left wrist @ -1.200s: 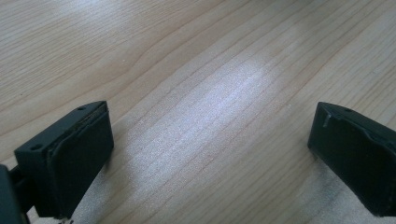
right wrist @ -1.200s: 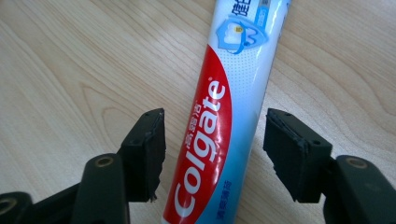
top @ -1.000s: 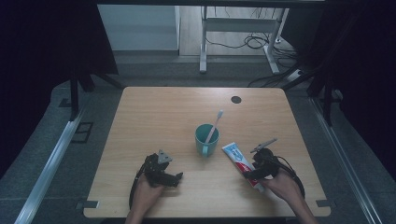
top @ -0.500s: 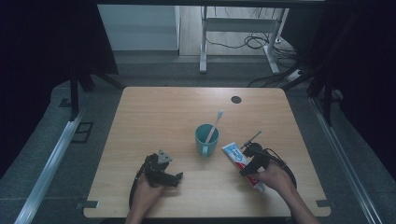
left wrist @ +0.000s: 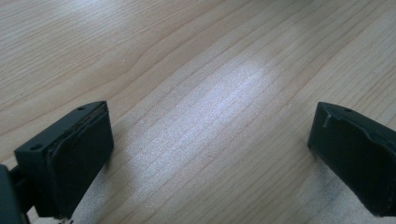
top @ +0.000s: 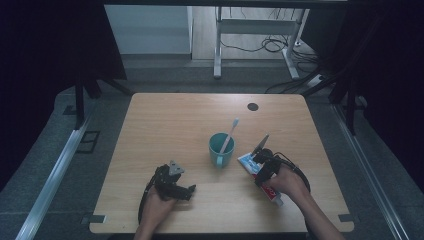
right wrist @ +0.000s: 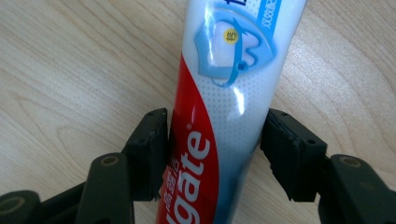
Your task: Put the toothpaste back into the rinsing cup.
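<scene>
A laboratory recording bay. A light wood-grain bench (top: pixel 165 120) with a black round cable port (top: pixel 253 106) stands on grey flooring, enclosed by black curtains (top: pixel 50 50). Behind it: a white metal desk frame (top: pixel 255 25) and loose black cables (top: pixel 270 45).

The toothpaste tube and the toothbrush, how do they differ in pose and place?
The toothpaste tube lies flat on the table; the toothbrush stands tilted in the teal cup. The tube sits between the right gripper's closing jaws; the toothbrush is untouched. Both are right of the table's centre.
</scene>
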The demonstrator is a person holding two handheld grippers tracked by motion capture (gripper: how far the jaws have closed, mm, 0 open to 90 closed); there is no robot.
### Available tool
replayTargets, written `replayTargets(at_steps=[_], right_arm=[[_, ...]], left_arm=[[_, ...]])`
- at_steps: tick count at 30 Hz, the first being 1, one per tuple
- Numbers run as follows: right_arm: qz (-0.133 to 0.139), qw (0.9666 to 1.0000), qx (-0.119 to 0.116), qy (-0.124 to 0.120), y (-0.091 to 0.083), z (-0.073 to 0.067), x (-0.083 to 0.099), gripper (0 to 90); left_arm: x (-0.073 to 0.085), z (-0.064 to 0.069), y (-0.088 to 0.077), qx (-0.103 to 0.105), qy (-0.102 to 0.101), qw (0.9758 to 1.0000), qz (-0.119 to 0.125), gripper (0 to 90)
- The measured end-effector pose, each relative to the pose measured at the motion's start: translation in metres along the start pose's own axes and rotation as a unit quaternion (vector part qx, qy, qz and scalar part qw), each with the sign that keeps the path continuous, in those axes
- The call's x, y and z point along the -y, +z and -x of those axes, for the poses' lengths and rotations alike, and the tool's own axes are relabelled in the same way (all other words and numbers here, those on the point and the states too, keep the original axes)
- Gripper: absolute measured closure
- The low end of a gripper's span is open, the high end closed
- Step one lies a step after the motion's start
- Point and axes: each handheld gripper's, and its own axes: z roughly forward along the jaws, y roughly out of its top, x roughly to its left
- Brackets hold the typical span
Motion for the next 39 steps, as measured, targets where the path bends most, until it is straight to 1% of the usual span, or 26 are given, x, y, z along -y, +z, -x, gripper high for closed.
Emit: replayTargets(at_steps=[1, 7, 9, 10, 13, 17, 24, 26, 28, 31, 33, 39], right_arm=[[-0.003, 1.0000, -0.003, 0.001, 0.000, 0.000, -0.001, 43.1], [-0.010, 0.9999, -0.001, 0.010, 0.002, 0.001, -0.003, 46.9], [-0.008, 0.9998, -0.004, 0.017, 0.001, 0.001, -0.003, 51.6], [-0.006, 0.9999, -0.005, 0.012, 0.001, 0.002, -0.002, 53.4], [0.002, 0.9999, -0.011, 0.012, -0.002, 0.003, -0.001, 62.6], [0.008, 0.9999, -0.011, 0.008, -0.006, 0.003, 0.002, 68.0], [0.011, 0.9998, -0.014, 0.000, -0.008, 0.003, 0.002, 70.6], [0.010, 0.9999, -0.010, -0.005, -0.008, 0.002, 0.002, 71.0], [0.011, 0.9998, -0.014, -0.007, -0.009, 0.002, 0.002, 71.2], [0.021, 0.9995, -0.020, -0.007, -0.011, 0.001, 0.004, 71.3], [0.027, 0.9994, -0.020, -0.010, -0.014, 0.001, 0.006, 71.4], [0.055, 0.9982, -0.021, -0.013, -0.021, 0.002, 0.012, 71.5]], left_arm=[[0.000, 0.000, 0.000, 0.000, 0.000, 1.0000, 0.000, 0.2], [0.000, 0.000, 0.000, 0.000, 0.000, 1.0000, 0.000, 0.2], [0.000, 0.000, 0.000, 0.000, 0.000, 1.0000, 0.000, 0.2], [0.000, 0.000, 0.000, 0.000, 0.000, 1.0000, 0.000, 0.2], [0.000, 0.000, 0.000, 0.000, 0.000, 1.0000, 0.000, 0.2], [0.000, 0.000, 0.000, 0.000, 0.000, 1.0000, 0.000, 0.2], [0.000, 0.000, 0.000, 0.000, 0.000, 1.0000, 0.000, 0.2], [0.000, 0.000, 0.000, 0.000, 0.000, 1.0000, 0.000, 0.2], [0.000, 0.000, 0.000, 0.000, 0.000, 1.0000, 0.000, 0.2], [0.000, 0.000, 0.000, 0.000, 0.000, 1.0000, 0.000, 0.2], [0.000, 0.000, 0.000, 0.000, 0.000, 1.0000, 0.000, 0.2], [0.000, 0.000, 0.000, 0.000, 0.000, 1.0000, 0.000, 0.2]])
